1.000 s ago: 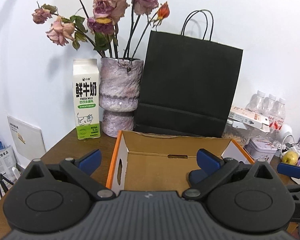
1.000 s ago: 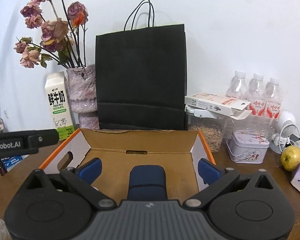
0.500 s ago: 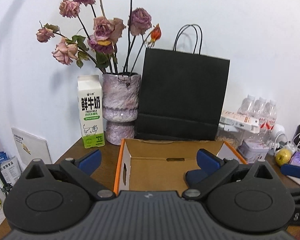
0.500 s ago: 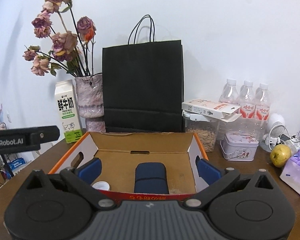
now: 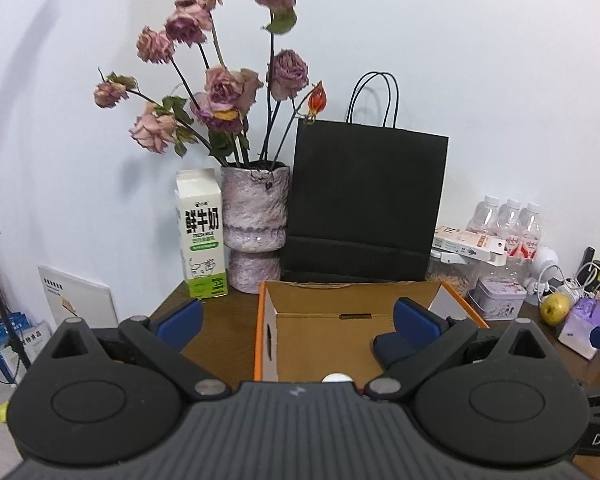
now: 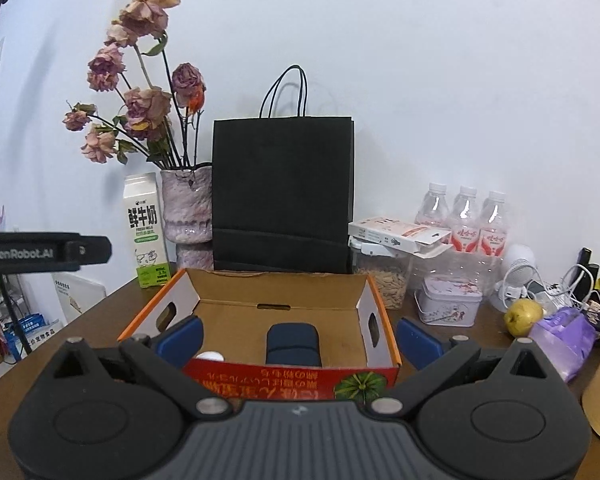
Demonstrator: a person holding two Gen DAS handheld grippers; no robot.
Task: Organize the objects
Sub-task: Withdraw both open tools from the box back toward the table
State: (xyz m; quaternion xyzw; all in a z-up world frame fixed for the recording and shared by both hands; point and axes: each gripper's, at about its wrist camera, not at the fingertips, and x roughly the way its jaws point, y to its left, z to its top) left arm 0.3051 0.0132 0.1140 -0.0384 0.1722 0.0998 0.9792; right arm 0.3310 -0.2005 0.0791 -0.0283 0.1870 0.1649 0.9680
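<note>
Both the left gripper (image 5: 298, 320) and the right gripper (image 6: 298, 338) hover with jaws spread wide, holding nothing. The open cardboard box (image 6: 284, 308) sits on the tabletop (image 6: 100, 312) before a black paper bag (image 6: 282, 196). Inside it lie a dark blue case (image 6: 293, 342) and, near the front wall, a small white cap (image 6: 210, 356).
</note>
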